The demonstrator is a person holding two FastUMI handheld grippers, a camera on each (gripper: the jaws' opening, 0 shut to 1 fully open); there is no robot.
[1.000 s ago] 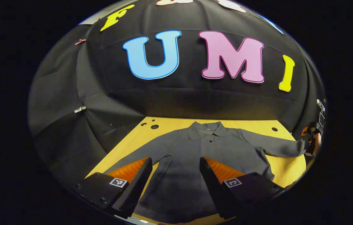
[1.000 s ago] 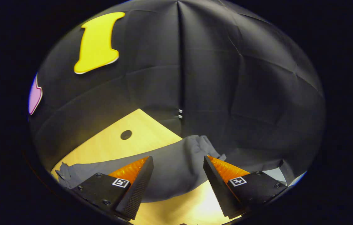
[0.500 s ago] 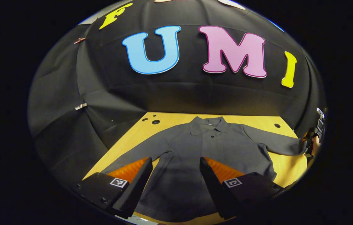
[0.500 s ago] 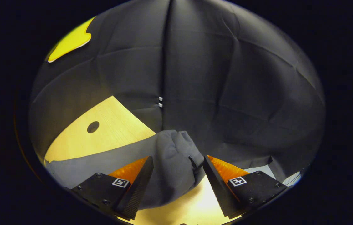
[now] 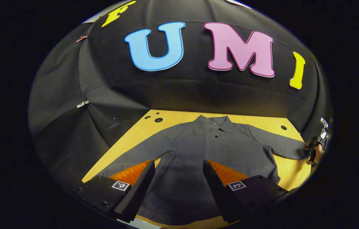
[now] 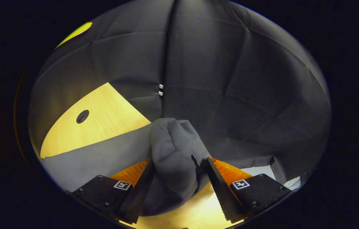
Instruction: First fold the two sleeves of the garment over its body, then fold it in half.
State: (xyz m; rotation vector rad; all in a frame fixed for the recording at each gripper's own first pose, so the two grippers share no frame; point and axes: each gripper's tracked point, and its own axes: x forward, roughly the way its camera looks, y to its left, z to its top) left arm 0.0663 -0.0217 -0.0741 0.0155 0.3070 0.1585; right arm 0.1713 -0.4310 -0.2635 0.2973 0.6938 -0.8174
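Right gripper view: my right gripper (image 6: 175, 187) looks pinched on the sleeve (image 6: 173, 152), I think. My left gripper (image 5: 178, 187) hangs apart over the shirt (image 5: 217, 149).

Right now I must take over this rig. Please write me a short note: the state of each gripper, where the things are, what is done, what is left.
Left gripper: jaws open, over the lower body of the grey shirt, gripping nothing.
Right gripper: jaws closing around the bunched cuff of the right sleeve; a firm pinch cannot be confirmed.
The shirt lies flat on the wooden table, collar at the far side, both sleeves spread out.
Done: nothing folded yet.
Left: fold both sleeves over the body, then fold in half.
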